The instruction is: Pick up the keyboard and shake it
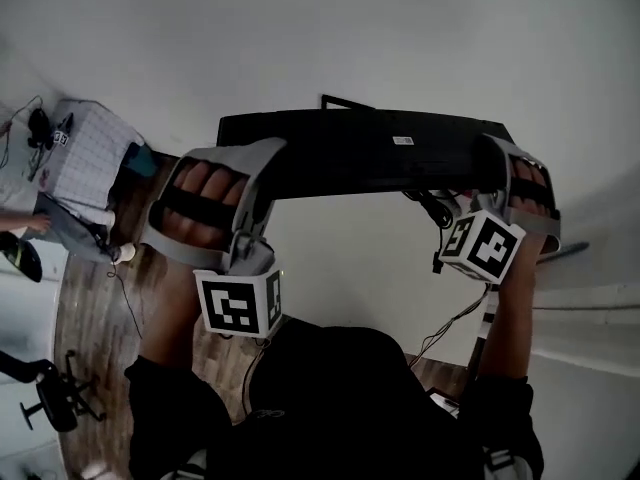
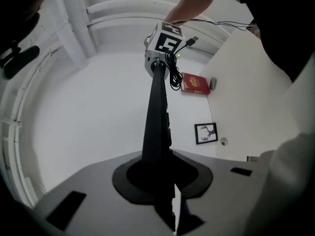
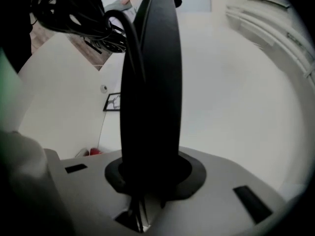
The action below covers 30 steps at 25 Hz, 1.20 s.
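Nearest, the left tongs (image 1: 262, 173) and right tongs (image 1: 497, 168) are each clenched on one short end of the long, flat black plastic keyboard (image 1: 370, 153), carried in the air between them. Its long axis is spanned tongs to tongs; neither hand is judged nearer.

**Hidden and illegible items**

Head view: the keyboard (image 1: 370, 153) turns its key face away from me, its label (image 1: 403, 140) is too small to read, and my jaws' tips are out of sight at its ends. Right gripper view: its far end runs off the top edge. Left gripper view: the red object (image 2: 195, 84) is too small to identify.
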### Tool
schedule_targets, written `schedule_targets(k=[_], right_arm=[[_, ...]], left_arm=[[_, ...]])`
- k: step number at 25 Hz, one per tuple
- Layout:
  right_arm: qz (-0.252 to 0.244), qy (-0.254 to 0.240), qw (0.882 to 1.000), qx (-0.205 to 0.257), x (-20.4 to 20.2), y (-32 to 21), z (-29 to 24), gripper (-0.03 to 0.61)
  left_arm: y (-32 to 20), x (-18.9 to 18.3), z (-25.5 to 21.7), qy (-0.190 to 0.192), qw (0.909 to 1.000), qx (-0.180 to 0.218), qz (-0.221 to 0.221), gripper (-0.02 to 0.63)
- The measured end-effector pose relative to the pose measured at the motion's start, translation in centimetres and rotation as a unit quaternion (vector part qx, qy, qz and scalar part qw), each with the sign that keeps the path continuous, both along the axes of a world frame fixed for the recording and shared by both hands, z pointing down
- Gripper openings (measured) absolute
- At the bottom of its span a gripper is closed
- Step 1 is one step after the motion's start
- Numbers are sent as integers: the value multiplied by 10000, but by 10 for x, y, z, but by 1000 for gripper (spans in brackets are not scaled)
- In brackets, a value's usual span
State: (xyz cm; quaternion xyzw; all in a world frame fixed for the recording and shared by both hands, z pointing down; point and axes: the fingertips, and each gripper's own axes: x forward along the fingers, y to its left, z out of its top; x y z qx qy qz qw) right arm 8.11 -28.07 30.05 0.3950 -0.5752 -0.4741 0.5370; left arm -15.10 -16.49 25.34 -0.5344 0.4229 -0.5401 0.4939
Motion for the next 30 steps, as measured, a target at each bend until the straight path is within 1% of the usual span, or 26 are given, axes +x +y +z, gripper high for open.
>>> schedule_targets(k=[3,7,9,12,14,16,20,22,25,27,29,30], right_arm=[[-746,-98,9972,10,-63,-2,-8,87],[-1510,-144,9884,7,-109,19,-12,87],[-1644,-126,9863,-9,-127,30,-12,87],[-1825,-54,9832,-9,-175,41,-20,90],[-1944,-21,9809,24,-199,49,-24,94],[-1951,4,9808,70,-204,56,-25,94],[-1735,71,9847,161,-188,60,-28,95],[-1538,117,9878,210,-171,62,-28,98],[-1162,171,9927,282,-134,69,-30,108],[-960,202,9947,324,-112,72,-36,131],[-824,242,9957,346,-94,75,-40,128],[-740,239,9964,336,-84,77,-41,105]], left_arm=[[32,-42,-9,-75,9981,19,-616,74],[83,-63,-17,-47,9911,14,-1331,74],[98,-77,-13,93,9859,47,-1668,72],[110,-124,-18,401,9754,165,-2161,75],[119,-148,-21,544,9710,179,-2322,78],[124,-153,-20,617,9706,164,-2321,80],[118,-148,-17,786,9735,156,-2144,81],[109,-140,-14,830,9772,185,-1946,83],[92,-117,-15,862,9838,197,-1557,84],[80,-103,-19,909,9870,155,-1316,87],[68,-93,-20,980,9887,107,-1126,87],[63,-87,-20,1014,9894,90,-1033,87]])
